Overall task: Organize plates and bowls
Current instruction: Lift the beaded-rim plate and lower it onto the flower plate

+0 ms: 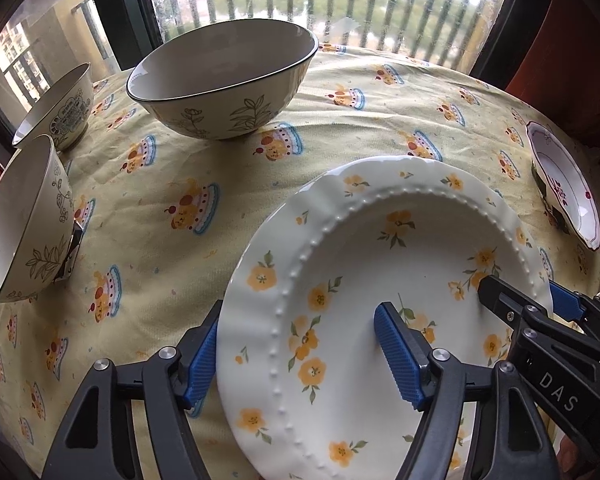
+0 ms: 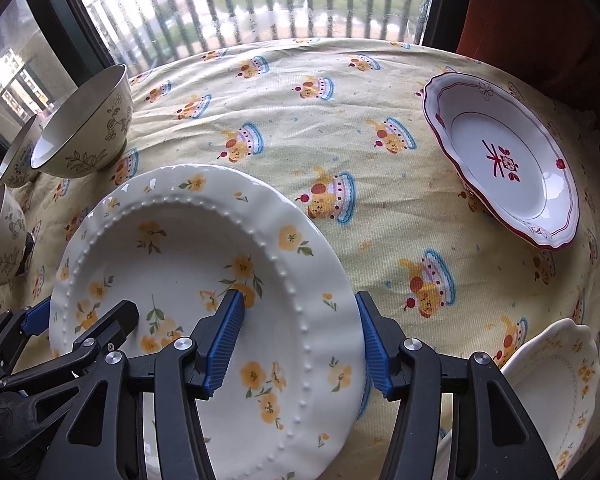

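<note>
From the left wrist view, your left claw straddles the near-left rim of the yellow-flowered plate, one blue pad under the outer edge and one inside the well; the jaws sit fairly wide, and you cannot tell whether they truly pinch the rim. Your right claw bites the opposite rim. The plate looks tilted above the desk, so if one side lets go first it could swing down and chip. The large bowl and two small bowls stand to the left, well apart, while the red-trimmed plate lies far right. From the right wrist view, your right claw spans the plate's right rim the same way, pads close to the glaze but contact unclear. The glazed rim is likely slippery; uneven pull between your hands could twist it free. A second flowered plate sits near right, easy to knock when you lower.
</note>
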The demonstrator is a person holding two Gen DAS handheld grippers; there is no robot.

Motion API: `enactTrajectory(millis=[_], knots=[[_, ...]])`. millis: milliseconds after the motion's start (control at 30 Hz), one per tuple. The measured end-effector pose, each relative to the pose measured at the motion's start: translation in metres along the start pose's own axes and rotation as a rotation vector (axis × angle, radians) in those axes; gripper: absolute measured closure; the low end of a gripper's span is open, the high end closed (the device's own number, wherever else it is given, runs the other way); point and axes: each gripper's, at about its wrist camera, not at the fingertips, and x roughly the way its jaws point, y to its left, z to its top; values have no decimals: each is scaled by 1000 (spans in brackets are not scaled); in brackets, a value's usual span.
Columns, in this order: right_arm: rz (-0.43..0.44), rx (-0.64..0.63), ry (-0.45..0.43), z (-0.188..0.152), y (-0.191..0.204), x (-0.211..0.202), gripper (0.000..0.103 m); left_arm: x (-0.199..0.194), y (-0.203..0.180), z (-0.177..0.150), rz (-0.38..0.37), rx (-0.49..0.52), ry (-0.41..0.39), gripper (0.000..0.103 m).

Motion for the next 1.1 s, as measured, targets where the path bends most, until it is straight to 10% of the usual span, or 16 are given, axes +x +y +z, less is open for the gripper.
enactTrajectory(millis=[1100], knots=[[-108,153,-82,-76,14,-96,43,-86,3,-50,-63,101,-114,30]])
